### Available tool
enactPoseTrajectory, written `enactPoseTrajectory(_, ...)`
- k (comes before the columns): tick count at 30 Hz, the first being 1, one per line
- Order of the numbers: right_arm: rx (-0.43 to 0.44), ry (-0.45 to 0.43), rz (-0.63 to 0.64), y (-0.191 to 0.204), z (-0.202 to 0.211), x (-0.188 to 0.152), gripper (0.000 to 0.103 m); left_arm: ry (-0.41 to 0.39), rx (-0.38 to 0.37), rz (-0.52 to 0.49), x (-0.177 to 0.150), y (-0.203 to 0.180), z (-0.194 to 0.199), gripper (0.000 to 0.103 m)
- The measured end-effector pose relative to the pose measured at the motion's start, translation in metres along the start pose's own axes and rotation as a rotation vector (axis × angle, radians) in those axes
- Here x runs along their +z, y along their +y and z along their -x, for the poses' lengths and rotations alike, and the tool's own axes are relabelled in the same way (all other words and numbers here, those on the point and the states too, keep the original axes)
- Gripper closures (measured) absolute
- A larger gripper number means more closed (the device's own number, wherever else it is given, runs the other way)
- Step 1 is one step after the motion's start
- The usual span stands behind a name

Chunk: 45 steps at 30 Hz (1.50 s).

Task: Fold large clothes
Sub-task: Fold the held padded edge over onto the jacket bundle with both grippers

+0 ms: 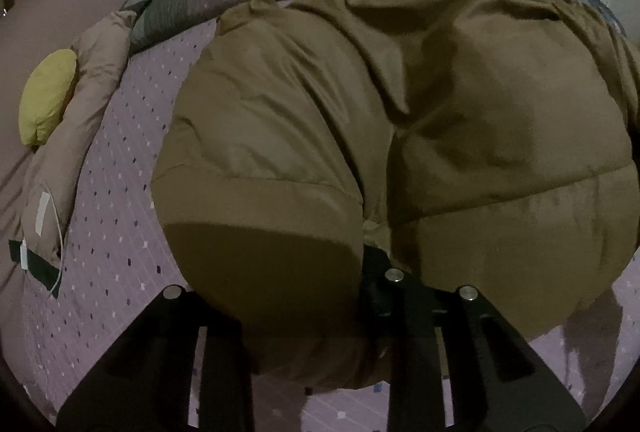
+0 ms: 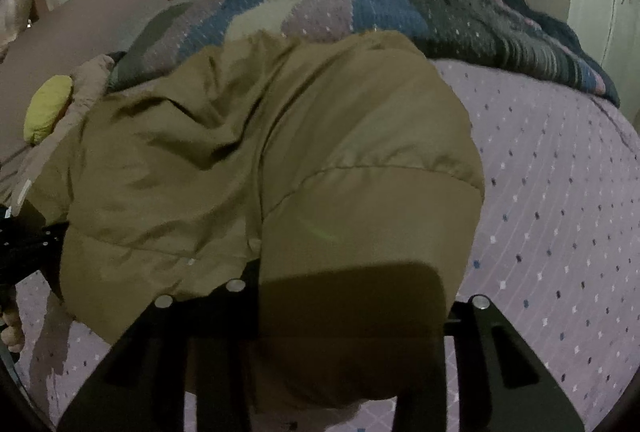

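The jacket [image 1: 360,120] lies on the bedspread [image 1: 120,192], filling the middle of both wrist views. Its near edge hangs bunched between the fingers of the left gripper [image 1: 316,312] at 6 o'clock, and likewise in the right gripper [image 2: 320,320] (each holds one bottom corner). Behind the jacket, toward 12 o'clock, a folded blanket [image 2: 440,16] stretches across the bed. At 9 o'clock in the left view a second garment [image 1: 76,112] lies along the bed's edge, with a small cushion [image 1: 48,96] on its left side.
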State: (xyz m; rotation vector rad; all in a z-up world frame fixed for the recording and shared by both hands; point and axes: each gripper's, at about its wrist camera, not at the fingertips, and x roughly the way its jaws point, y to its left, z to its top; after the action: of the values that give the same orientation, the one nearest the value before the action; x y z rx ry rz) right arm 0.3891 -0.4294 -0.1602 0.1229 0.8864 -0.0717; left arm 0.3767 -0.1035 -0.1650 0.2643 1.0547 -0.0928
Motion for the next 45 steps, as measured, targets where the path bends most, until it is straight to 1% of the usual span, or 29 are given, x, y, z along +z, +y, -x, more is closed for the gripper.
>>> enactPoseTrajectory(8, -0.002, -0.07, 0.058, 0.007, 0.044, 0.007, 0.069, -0.061, -0.03, -0.015, -0.002, -0.028, 0.044, 0.08)
enactPoseTrajectory(11, -0.009, -0.094, 0.064, 0.004, 0.062, 0.006, 0.069, -0.074, -0.045, -0.007, -0.003, -0.04, 0.065, 0.081)
enactPoseTrajectory(13, -0.016, -0.108, 0.069, 0.001, 0.074, 0.003, 0.069, -0.078, -0.062, 0.004, -0.005, -0.043, 0.071, 0.081)
enactPoseTrajectory(16, -0.032, -0.126, 0.085, -0.005, 0.09, -0.004, 0.069, -0.087, -0.09, 0.024, -0.016, -0.055, 0.082, 0.081)
enactPoseTrajectory(20, -0.041, -0.131, 0.079, -0.018, 0.11, -0.02, 0.069, -0.088, -0.105, 0.017, -0.03, -0.069, 0.087, 0.081)
enactPoseTrajectory(22, -0.047, -0.127, 0.078, -0.022, 0.116, -0.027, 0.069, -0.089, -0.111, 0.009, -0.041, -0.077, 0.097, 0.081)
enactPoseTrajectory(25, -0.052, -0.127, 0.07, -0.029, 0.127, -0.041, 0.07, -0.092, -0.117, 0.01, -0.052, -0.078, 0.105, 0.081)
enactPoseTrajectory(27, -0.058, -0.127, 0.076, -0.032, 0.132, -0.048, 0.069, -0.093, -0.122, 0.014, -0.056, -0.086, 0.102, 0.081)
enactPoseTrajectory(30, -0.068, -0.124, 0.082, -0.035, 0.137, -0.058, 0.069, -0.094, -0.131, 0.025, -0.063, -0.084, 0.106, 0.081)
enactPoseTrajectory(34, -0.08, -0.109, 0.084, -0.039, 0.133, -0.067, 0.069, -0.085, -0.124, 0.027, -0.074, -0.08, 0.101, 0.081)
enactPoseTrajectory(40, -0.095, -0.059, 0.057, -0.053, 0.115, -0.075, 0.069, -0.072, -0.121, 0.034, -0.077, -0.078, 0.089, 0.08)
enactPoseTrajectory(45, -0.099, -0.016, 0.031, -0.068, 0.1, -0.087, 0.069, -0.051, -0.111, 0.052, -0.087, -0.066, 0.076, 0.078)
